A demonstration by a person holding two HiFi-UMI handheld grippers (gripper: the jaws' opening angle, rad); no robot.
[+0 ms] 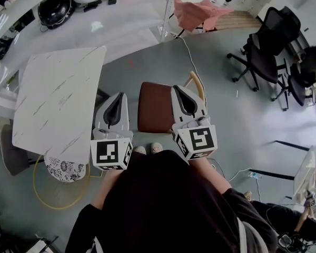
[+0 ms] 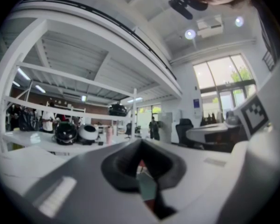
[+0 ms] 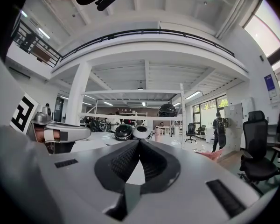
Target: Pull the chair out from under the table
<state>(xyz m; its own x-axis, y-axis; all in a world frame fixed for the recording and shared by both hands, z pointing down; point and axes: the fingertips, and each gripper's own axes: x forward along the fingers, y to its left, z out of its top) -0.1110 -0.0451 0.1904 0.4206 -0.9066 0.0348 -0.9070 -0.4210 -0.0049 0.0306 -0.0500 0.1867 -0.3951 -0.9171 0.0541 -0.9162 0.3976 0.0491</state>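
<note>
A chair with a brown seat (image 1: 154, 107) and a curved wooden back (image 1: 198, 83) stands on the grey floor just right of the white marble-look table (image 1: 58, 104), clear of its top. My left gripper (image 1: 117, 95) hovers level over the gap between table and seat, jaws shut with nothing between them. My right gripper (image 1: 177, 87) hovers level over the seat's right side near the back, also shut and empty. In the left gripper view the left gripper (image 2: 141, 141) points across the room, and in the right gripper view the right gripper (image 3: 139, 141) does too. Neither touches the chair.
A floral-seated stool (image 1: 63, 168) and a grey chair (image 1: 10, 152) sit at the table's near edge. Black office chairs (image 1: 263, 51) stand to the right. A long white bench with helmets (image 1: 55, 7) runs across the back. A cable (image 1: 192, 62) trails over the floor.
</note>
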